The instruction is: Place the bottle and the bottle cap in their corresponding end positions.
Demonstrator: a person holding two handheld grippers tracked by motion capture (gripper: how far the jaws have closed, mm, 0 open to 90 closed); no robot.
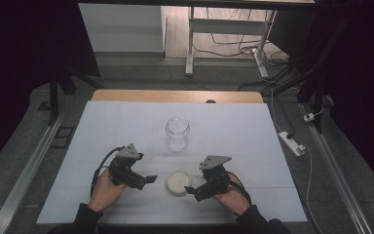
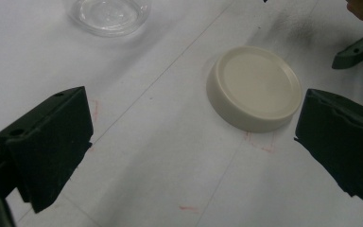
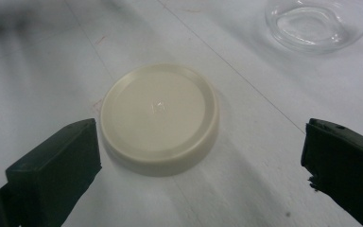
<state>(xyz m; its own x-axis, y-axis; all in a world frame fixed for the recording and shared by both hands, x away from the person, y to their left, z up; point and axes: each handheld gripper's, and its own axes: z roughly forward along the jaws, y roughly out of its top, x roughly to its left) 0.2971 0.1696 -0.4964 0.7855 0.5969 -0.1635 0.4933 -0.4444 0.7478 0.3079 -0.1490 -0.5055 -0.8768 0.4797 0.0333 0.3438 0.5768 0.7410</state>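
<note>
Between the left gripper [image 1: 148, 179] and right gripper [image 1: 189, 189], fingers open, lies a smooth round cream lid [image 1: 179, 182].

Lid [image 1: 179, 182]: cream-white, round, plastic-looking, shallow. Lies flat on the white table [image 1: 233, 131], near the front edge, about mid-width. Top face has a slightly raised rim and a small central mark. Nothing touches it.

Jar [image 1: 177, 132]: clear glass, rounded body, narrower neck, open mouth, no lid on. Stands upright behind the lid, well apart from it, near the table's middle. Looks empty.

Faint red marks on the table just beside the lid.
</note>
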